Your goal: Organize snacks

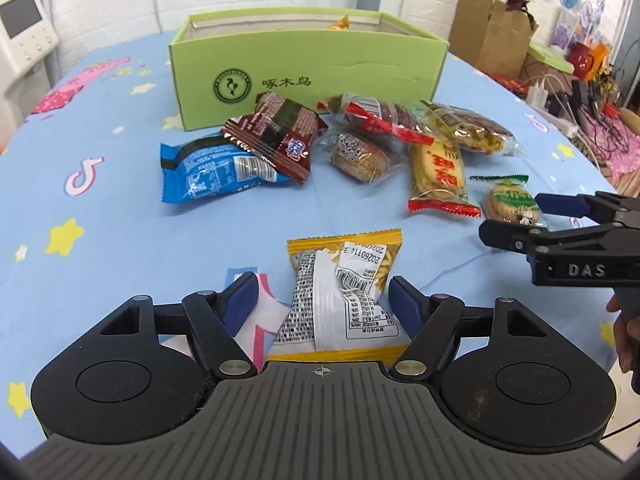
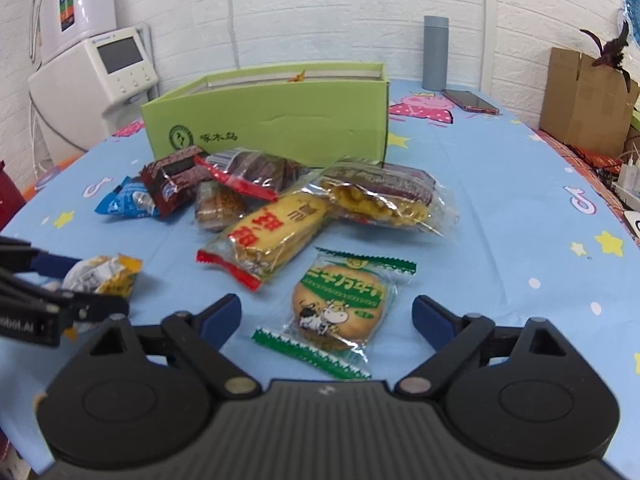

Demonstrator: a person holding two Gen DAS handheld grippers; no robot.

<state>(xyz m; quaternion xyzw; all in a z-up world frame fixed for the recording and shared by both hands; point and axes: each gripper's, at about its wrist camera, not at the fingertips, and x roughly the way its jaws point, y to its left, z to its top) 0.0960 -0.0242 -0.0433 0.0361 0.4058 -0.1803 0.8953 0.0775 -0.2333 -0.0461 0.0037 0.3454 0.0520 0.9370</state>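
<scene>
Bright, even indoor light, soft faint shadows, strong fisheye bending at edges, slight softness.

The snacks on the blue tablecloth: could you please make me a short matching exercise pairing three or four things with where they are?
Things:
1. yellow-edged packet
2. green-edged cookie packet
3. green box
4. blue packet

Places:
A. behind the snack pile
B. between the left tool's fingers
C. left end of the pile, under a brown packet's edge
D. between the right tool's open fingers

Pairs: 1-B, 2-D, 3-A, 4-C
</scene>
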